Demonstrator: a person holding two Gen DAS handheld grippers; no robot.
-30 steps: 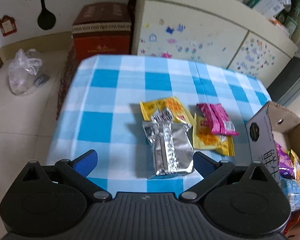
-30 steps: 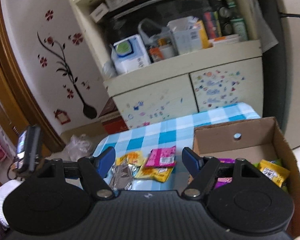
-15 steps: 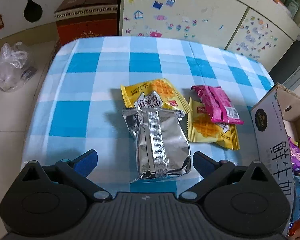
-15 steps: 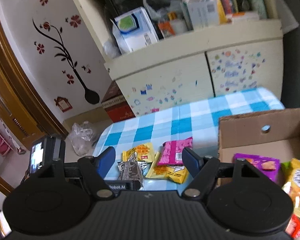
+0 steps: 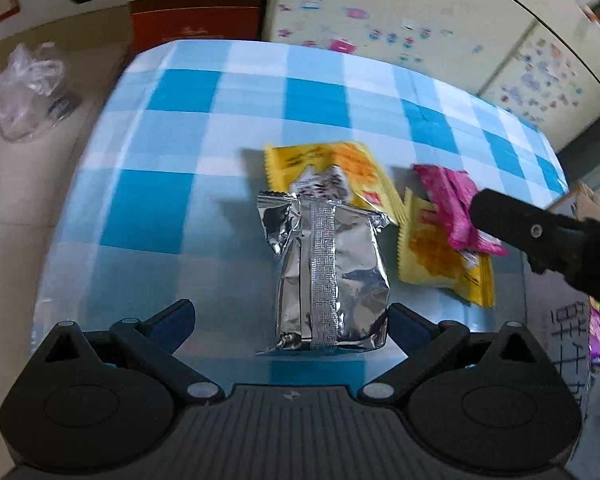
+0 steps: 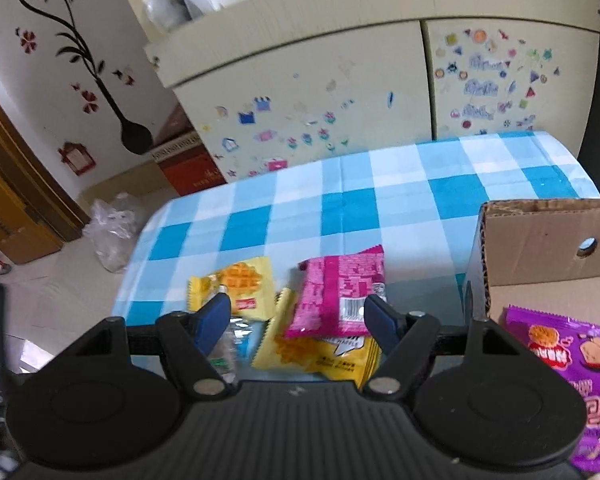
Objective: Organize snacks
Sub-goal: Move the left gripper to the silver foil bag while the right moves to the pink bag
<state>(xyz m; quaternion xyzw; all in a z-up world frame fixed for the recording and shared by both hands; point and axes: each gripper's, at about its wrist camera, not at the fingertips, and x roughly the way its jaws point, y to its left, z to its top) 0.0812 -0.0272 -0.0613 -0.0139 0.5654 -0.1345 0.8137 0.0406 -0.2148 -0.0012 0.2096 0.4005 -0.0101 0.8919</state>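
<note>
Four loose snack packets lie clustered near the middle of the blue-checked tablecloth (image 5: 172,216), and the open cardboard box (image 6: 540,240) at the right edge of the right wrist view appears to be where they belong, since a purple packet (image 6: 560,364) already rests inside it.

In the left wrist view the left gripper (image 5: 288,320) hangs low in the frame with its blue-tipped fingers spread wide on either side of the silver foil packet (image 5: 328,272). The packet lies seam-up, its near end reaching down between the tips, so the wide spread likely allows for its puffy width before a squeeze. Nothing is held yet. The foil packet's far end overlaps a yellow waffle packet (image 5: 340,164) just above it in the frame.

In the right wrist view the right gripper (image 6: 296,316) is likewise wide and empty, its tips framing the pink packet (image 6: 340,292), which lies on top of a second yellow packet (image 6: 320,356). Being uppermost, the pink one is probably the sensible pick there. The picture does not settle whether the tips touch it. The right gripper's black body also intrudes at the right edge of the left wrist view, above the pink packet.
</note>
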